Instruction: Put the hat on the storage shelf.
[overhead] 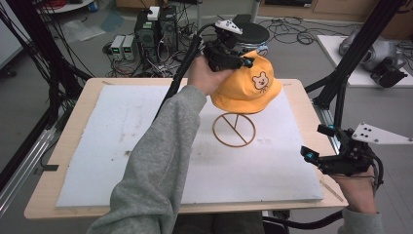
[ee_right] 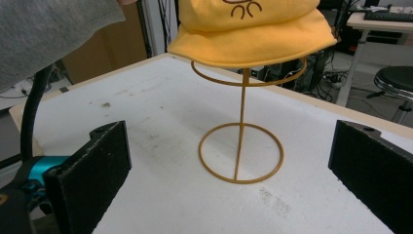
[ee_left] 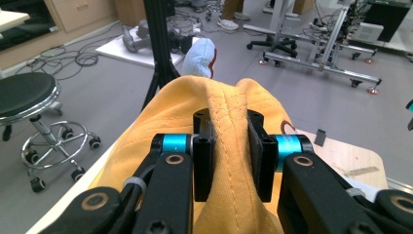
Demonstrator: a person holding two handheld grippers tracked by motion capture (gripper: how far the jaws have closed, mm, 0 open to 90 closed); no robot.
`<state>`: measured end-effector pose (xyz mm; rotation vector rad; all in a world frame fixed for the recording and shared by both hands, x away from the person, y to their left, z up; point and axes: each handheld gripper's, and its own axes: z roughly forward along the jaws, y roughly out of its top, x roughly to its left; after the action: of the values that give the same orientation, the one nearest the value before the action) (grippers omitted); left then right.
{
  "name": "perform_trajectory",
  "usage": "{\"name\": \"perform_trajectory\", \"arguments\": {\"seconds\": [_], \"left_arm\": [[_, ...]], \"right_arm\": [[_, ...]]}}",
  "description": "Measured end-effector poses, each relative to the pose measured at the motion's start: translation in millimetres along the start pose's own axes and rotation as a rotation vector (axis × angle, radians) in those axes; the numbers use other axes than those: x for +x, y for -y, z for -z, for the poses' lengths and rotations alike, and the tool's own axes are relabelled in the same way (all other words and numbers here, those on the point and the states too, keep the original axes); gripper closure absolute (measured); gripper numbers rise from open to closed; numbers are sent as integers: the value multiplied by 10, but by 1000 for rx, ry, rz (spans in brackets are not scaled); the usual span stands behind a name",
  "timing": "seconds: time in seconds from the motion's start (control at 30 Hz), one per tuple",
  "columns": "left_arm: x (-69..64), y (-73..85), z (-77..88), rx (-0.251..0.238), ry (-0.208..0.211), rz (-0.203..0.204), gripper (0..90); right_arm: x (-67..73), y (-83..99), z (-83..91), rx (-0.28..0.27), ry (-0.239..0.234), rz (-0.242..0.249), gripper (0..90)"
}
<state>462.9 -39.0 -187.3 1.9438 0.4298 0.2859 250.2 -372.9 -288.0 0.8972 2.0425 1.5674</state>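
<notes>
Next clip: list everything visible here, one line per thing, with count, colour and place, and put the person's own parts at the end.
hat: 1, yellow-orange with a bear face, on top of the stand, its crown pinched by the left gripper
hat stand: 1, gold wire, ring base on the foam board, upper ring under the hat brim
foam board: 1, white and scuffed, covering most of the table
table: 1, light wood, under the board
stool: 1, black seat on a chrome wheeled base, on the floor beyond the table
left gripper: 1, black with blue accents, shut on the hat's crown
right gripper: 1, black, jaws open, at the table's right edge
sleeves: 2, grey, coming in from the near side
</notes>
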Motion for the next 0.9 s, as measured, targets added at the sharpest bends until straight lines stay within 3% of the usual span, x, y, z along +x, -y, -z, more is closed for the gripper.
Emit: {"name": "perform_trajectory", "arguments": {"seconds": [0.47,0.9], "left_arm": [[-25,117,-245,64,17,-11,754],[-26,169,-253,68,20,-8,742]], "right_arm": [[-12,17,40,2,12,-6,13],[-12,21,27,7,12,-5,13]]}}
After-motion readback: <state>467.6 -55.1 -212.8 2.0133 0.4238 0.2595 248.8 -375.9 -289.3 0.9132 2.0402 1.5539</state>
